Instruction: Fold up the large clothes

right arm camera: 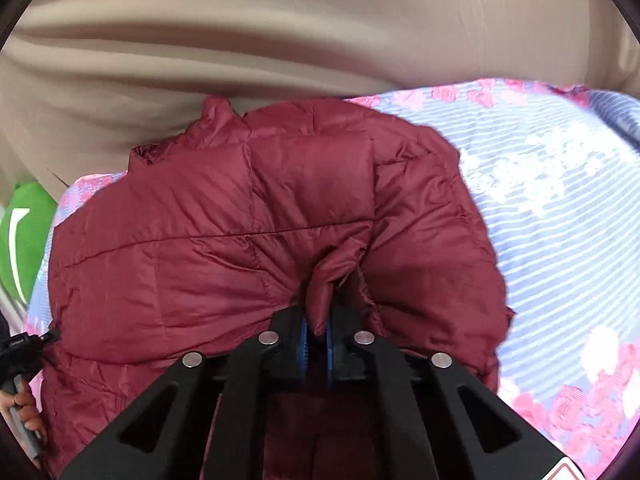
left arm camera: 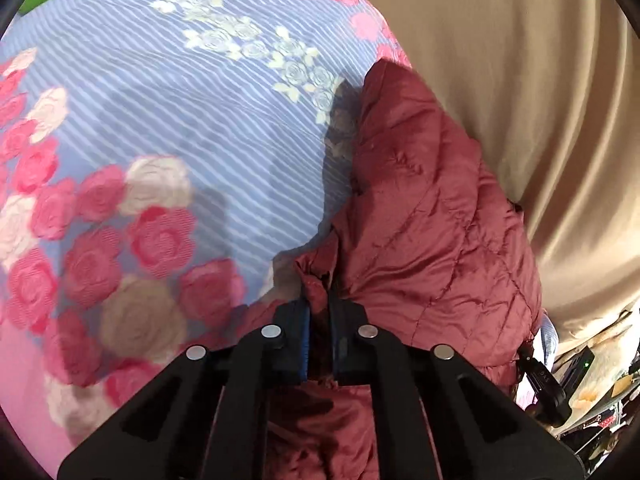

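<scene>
A dark red quilted puffer jacket (right arm camera: pixel 248 208) lies on a bed with a blue striped, rose-patterned cover (right arm camera: pixel 552 200). In the right wrist view my right gripper (right arm camera: pixel 318 320) is shut on a pinched fold of the jacket's near edge. In the left wrist view my left gripper (left arm camera: pixel 319 304) is shut on another fold of the same jacket (left arm camera: pixel 432 208), which runs up the right side of that view over the bed cover (left arm camera: pixel 168 112). The other gripper shows at the far left edge of the right wrist view (right arm camera: pixel 24 344), at the jacket's corner.
A beige curtain (right arm camera: pixel 280 32) hangs behind the bed and shows at the right in the left wrist view (left arm camera: pixel 520 80). A green object (right arm camera: pixel 24 232) sits at the bed's left. Cluttered items (left arm camera: pixel 592 392) lie at the lower right of the left wrist view.
</scene>
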A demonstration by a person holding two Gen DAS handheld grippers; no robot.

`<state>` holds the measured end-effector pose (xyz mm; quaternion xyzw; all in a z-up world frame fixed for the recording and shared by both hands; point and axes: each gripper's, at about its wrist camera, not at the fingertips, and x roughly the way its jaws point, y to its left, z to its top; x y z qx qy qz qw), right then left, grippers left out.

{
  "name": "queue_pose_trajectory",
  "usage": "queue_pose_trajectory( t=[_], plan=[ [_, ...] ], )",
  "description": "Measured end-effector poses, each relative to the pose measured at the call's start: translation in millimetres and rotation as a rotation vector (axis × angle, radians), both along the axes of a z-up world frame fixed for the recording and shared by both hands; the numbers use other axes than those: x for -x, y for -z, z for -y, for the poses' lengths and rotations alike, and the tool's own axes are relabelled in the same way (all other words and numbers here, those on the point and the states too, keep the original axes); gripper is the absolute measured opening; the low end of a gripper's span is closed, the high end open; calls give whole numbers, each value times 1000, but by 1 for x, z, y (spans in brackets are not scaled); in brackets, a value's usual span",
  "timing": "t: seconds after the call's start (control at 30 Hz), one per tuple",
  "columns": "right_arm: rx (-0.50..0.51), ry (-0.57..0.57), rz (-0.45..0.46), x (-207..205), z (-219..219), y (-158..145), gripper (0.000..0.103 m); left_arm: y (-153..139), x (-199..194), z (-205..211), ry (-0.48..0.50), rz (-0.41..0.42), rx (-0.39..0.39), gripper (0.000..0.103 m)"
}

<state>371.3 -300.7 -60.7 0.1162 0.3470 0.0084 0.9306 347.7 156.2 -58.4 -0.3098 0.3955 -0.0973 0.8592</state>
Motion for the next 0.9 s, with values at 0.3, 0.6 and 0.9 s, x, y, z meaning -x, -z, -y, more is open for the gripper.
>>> queue_pose_trajectory(
  t=[0.3, 0.6, 0.9],
  plan=[
    [133, -6, 109, 45, -43, -63, 30, -20, 17, -15, 0, 54, -1, 11],
    [140, -621, 0, -14, -273, -57, 11, 2, 10, 13, 55, -32, -51, 23],
    [150, -555, -141, -108, -354, 5, 0, 9, 31, 20, 70, 56, -150, 8]
  ],
)
